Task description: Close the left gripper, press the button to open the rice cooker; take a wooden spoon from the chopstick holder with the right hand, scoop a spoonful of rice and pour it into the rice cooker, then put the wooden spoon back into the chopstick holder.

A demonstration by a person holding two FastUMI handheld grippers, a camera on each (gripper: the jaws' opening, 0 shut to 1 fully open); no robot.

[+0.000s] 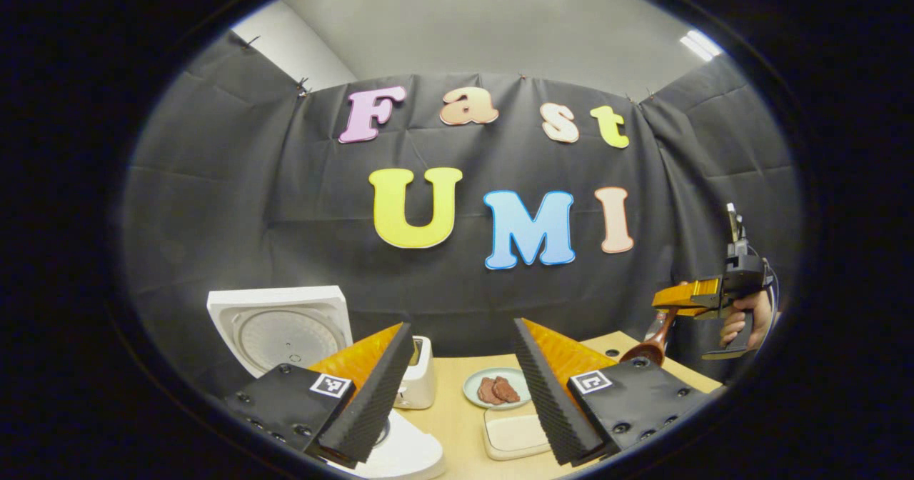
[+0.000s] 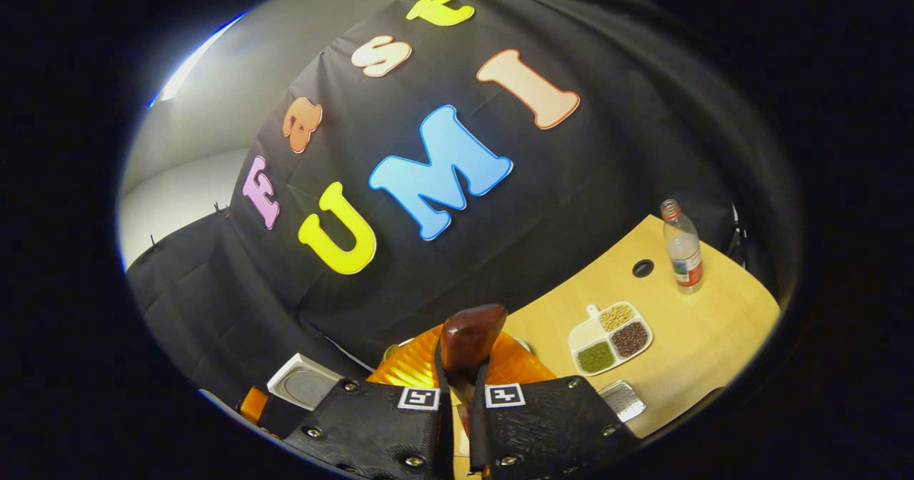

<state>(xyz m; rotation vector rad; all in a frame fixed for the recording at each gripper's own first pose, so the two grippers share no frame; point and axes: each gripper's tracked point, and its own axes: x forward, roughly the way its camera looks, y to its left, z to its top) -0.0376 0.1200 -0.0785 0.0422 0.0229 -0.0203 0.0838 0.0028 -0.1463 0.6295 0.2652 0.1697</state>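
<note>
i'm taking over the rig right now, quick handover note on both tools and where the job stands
Left tool: open, holding nothing, above the table beside the rice cooker.
Right tool: shut on the wooden spoon, held up off the table; in the left gripper view the spoon bowl hangs below that tool.
Rice cooker: lid is up, inner pot side exposed.
Divided grain tray sits on the table, ahead and to the right in the right gripper view.
Done: cooker opened, spoon taken.
I can't tell whether rice has been scooped or poured yet.
Left: any scoop and pour not yet done, then return the spoon to the chopstick holder.
</note>
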